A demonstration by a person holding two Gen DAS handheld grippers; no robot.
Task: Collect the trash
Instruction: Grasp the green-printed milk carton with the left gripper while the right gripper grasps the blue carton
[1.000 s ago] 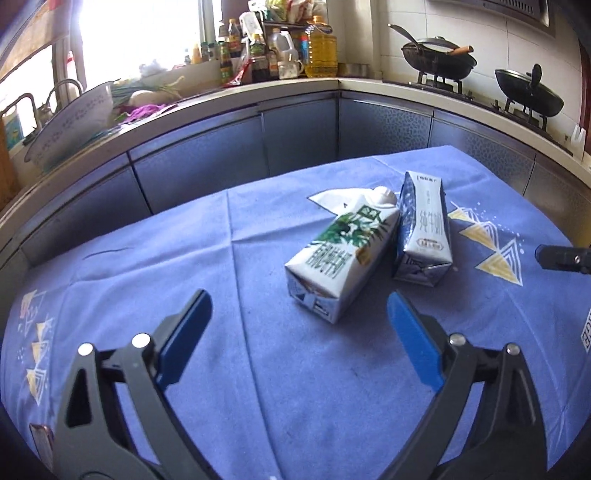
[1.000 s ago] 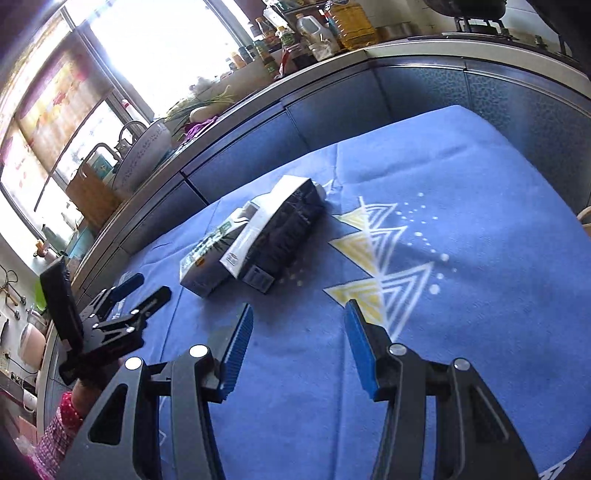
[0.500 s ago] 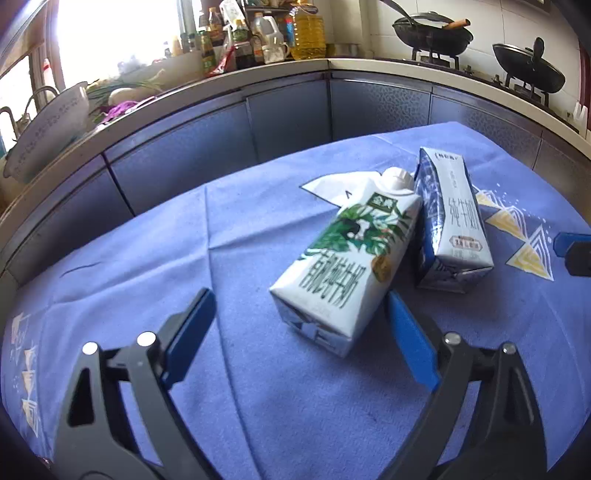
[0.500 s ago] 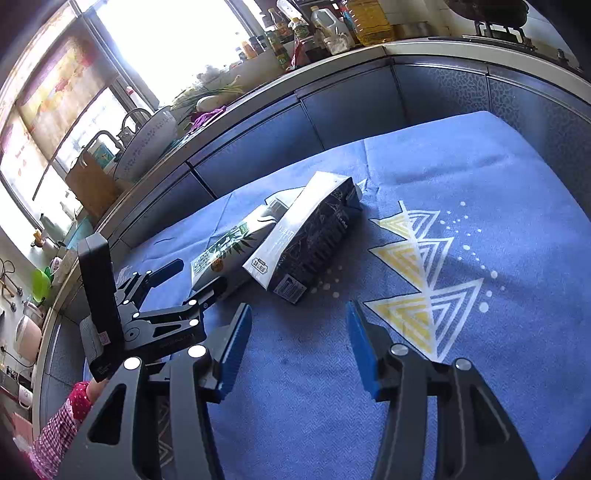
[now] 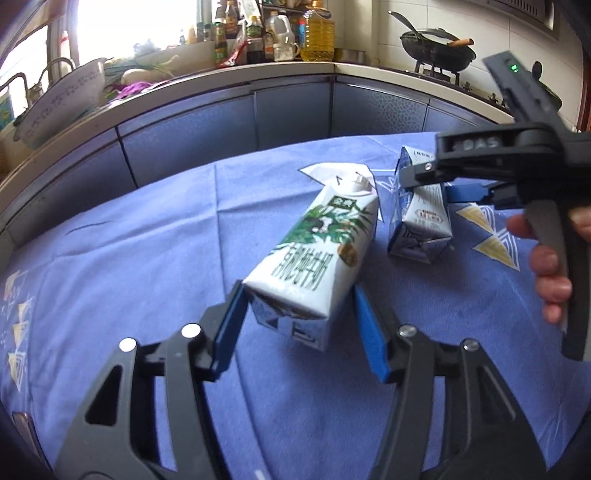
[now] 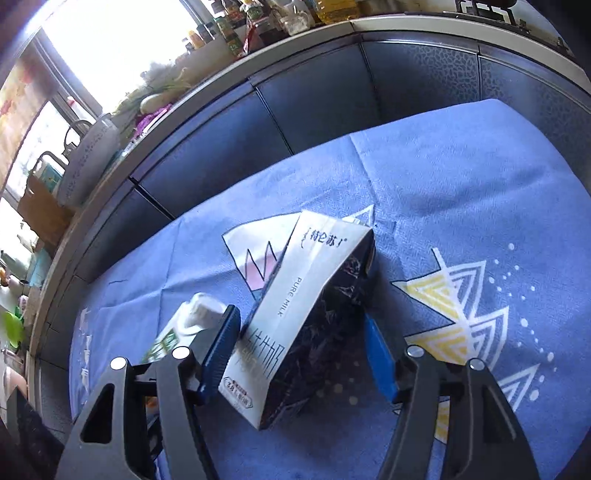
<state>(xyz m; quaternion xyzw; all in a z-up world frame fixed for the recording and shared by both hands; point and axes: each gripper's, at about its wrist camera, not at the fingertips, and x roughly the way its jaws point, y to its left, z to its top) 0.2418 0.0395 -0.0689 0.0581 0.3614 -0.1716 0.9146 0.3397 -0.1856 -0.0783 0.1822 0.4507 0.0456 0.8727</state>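
Two milk cartons lie side by side on a blue tablecloth (image 5: 147, 258). The green-and-white carton (image 5: 317, 251) lies between the fingers of my left gripper (image 5: 299, 291). Its jaws are closing: the left pad meets the carton's bottom corner, and a small gap shows at the right pad. My right gripper (image 6: 301, 317) straddles the blue-and-white carton (image 6: 306, 280), its jaws opening, with the right pad clear of the dark side. The left wrist view shows the right gripper (image 5: 439, 184) over the blue-and-white carton (image 5: 421, 218). The green carton's cap (image 6: 199, 310) peeks out beside the right gripper's left finger.
A person's hand (image 5: 550, 266) holds the right gripper's handle at the right. Beyond the table runs a curved kitchen counter (image 5: 258, 77) with a large bowl (image 5: 62, 99), bottles (image 5: 317, 33) and a wok (image 5: 436, 51) on the stove.
Both grippers have moved forward onto the cartons. The left jaws have narrowed around the green carton. The right gripper has swung over the blue carton with its jaws wider.
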